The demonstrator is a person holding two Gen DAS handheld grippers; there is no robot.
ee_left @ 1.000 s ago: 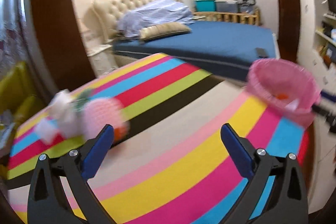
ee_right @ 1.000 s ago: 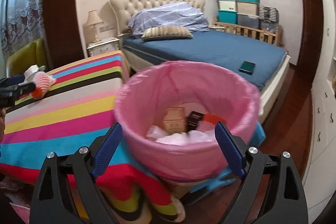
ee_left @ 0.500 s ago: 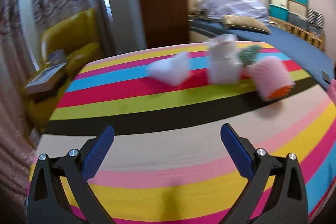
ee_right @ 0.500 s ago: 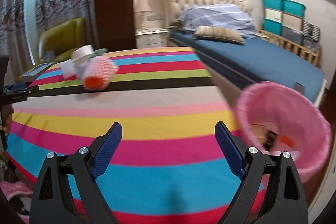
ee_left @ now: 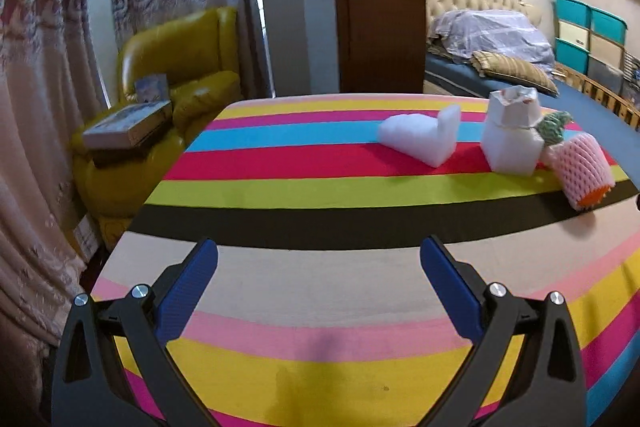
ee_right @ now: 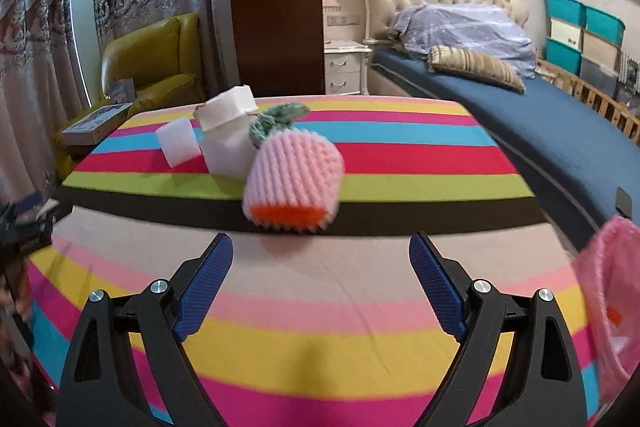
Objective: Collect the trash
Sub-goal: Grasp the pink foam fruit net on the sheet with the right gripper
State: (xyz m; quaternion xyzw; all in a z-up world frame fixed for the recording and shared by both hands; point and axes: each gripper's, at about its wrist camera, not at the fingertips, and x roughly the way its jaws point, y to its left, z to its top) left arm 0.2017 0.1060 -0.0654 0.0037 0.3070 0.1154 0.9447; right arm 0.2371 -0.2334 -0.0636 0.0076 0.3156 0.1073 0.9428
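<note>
Claws, left and right, hang released over striped worktop; pink-lined bin at 3 o'clock holds orange scrap.

Right of my right tongs, the pink bin is cut off by the edge; my other tongs blur far left.

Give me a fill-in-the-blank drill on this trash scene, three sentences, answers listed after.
1. The pink foam net has an end coloured ____.
2. Both the left gripper and the right gripper have their jaws ____, with nothing between them.
3. The armchair beside the striped table is coloured ____.

Missing words: orange; open; yellow
</note>
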